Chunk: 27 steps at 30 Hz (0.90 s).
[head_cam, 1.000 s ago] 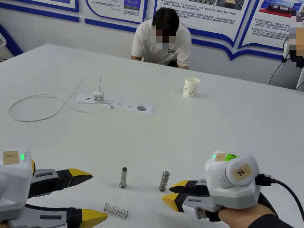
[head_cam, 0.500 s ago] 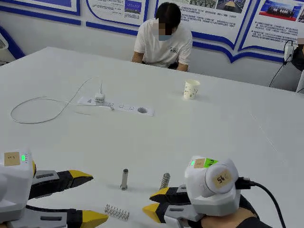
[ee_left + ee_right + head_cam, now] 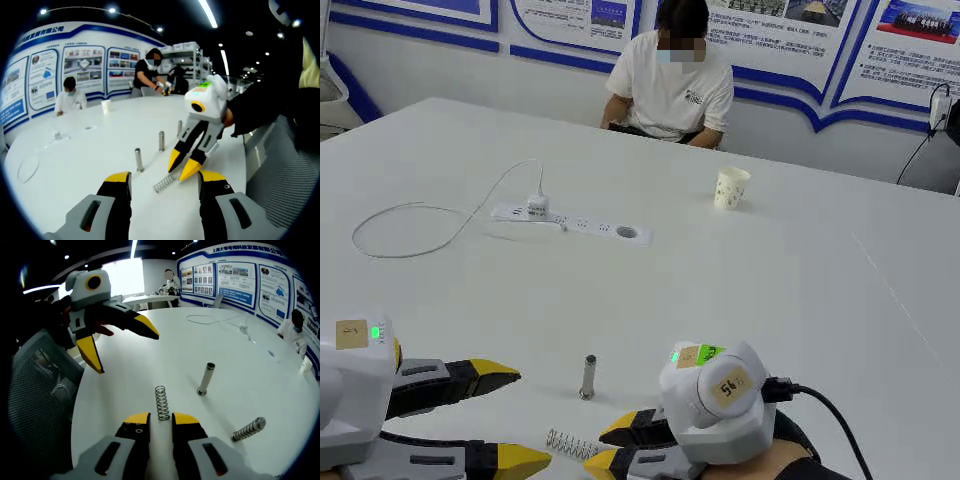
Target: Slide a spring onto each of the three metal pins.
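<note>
A bare metal pin [image 3: 588, 377] stands upright on the white table [image 3: 740, 300]. A loose spring [image 3: 568, 445] lies flat in front of it. My right gripper [image 3: 610, 447] sits just right of that spring, its jaws a narrow gap apart. In the right gripper view the spring [image 3: 161, 402] lies straight ahead of the right gripper [image 3: 161, 419], its near end at the tips, and the bare pin [image 3: 205, 378] and a pin wearing a spring [image 3: 248, 429] stand to the right. My left gripper [image 3: 505, 418] is wide open and holds nothing. A third pin [image 3: 180, 128] stands further back.
A power strip [image 3: 570, 221] with a white cable [image 3: 410, 215] lies mid-table, and a paper cup [image 3: 729, 187] stands beyond it. A person in a white shirt [image 3: 670, 95] sits at the far edge. The table's near edge runs just below both grippers.
My right gripper has moved left along the table toward the loose spring and now covers the sprung pin in the head view. The left gripper has stayed put.
</note>
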### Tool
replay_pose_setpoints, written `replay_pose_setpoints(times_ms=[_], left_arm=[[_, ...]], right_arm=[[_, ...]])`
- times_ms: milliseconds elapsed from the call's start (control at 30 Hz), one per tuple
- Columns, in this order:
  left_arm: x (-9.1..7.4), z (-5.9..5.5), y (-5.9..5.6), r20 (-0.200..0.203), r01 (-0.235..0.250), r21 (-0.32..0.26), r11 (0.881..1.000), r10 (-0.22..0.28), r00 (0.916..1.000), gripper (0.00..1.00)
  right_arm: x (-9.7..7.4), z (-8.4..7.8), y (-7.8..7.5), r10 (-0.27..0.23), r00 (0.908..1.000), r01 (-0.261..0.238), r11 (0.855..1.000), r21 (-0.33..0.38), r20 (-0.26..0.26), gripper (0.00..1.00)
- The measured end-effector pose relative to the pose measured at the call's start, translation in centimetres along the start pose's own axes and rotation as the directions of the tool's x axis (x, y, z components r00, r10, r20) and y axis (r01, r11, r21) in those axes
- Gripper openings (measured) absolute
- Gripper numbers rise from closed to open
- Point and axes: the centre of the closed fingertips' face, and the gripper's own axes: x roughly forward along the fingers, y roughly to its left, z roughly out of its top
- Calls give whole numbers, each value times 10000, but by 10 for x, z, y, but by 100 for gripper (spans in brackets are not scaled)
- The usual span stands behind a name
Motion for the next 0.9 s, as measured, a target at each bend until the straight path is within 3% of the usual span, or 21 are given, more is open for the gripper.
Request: replay_pose_setpoints(times_ms=[500,900], left_arm=[[0,-3,0,-71,35,-47,10000,-35,10000,54],[4,-7,-3,-262,214,80,9997,-212,9994,53]], right_arm=[[8,-5,-2,28,9998,-30,9999,-95,-195,13],[1,-2,-1,39,9995,-45,9998,-201,-329,11]])
